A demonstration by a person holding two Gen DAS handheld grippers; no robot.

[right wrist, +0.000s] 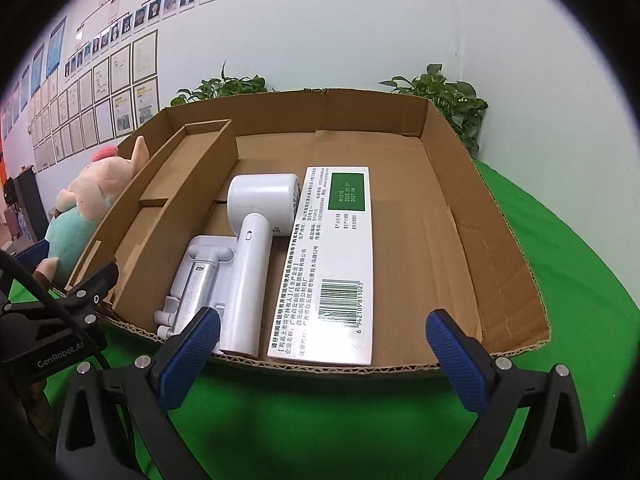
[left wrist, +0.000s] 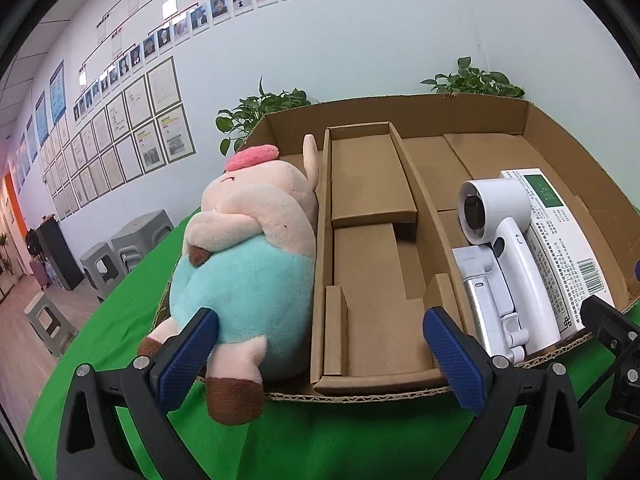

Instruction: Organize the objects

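A shallow cardboard tray (left wrist: pixel 560 136) (right wrist: pixel 500 216) lies on a green cloth. In its left compartment lies a pink and teal plush pig (left wrist: pixel 248 256) (right wrist: pixel 80 208). The long middle divider compartment (left wrist: pixel 368 280) holds nothing. The right part holds a white handheld fan (left wrist: pixel 512 240) (right wrist: pixel 256 248), a white folding stand (left wrist: pixel 488 304) (right wrist: pixel 200 280) and a white and green medicine box (left wrist: pixel 560 240) (right wrist: pixel 332 268). My left gripper (left wrist: pixel 320 348) is open in front of the tray's near edge. My right gripper (right wrist: pixel 324 352) is open before the fan and box, empty.
The green cloth (right wrist: pixel 580 280) covers the table around the tray. Potted plants (left wrist: pixel 256 112) (right wrist: pixel 444 96) stand behind the tray against the wall. Grey stools (left wrist: pixel 120 248) stand on the floor to the left. The left gripper's body (right wrist: pixel 52 332) shows at the right view's left edge.
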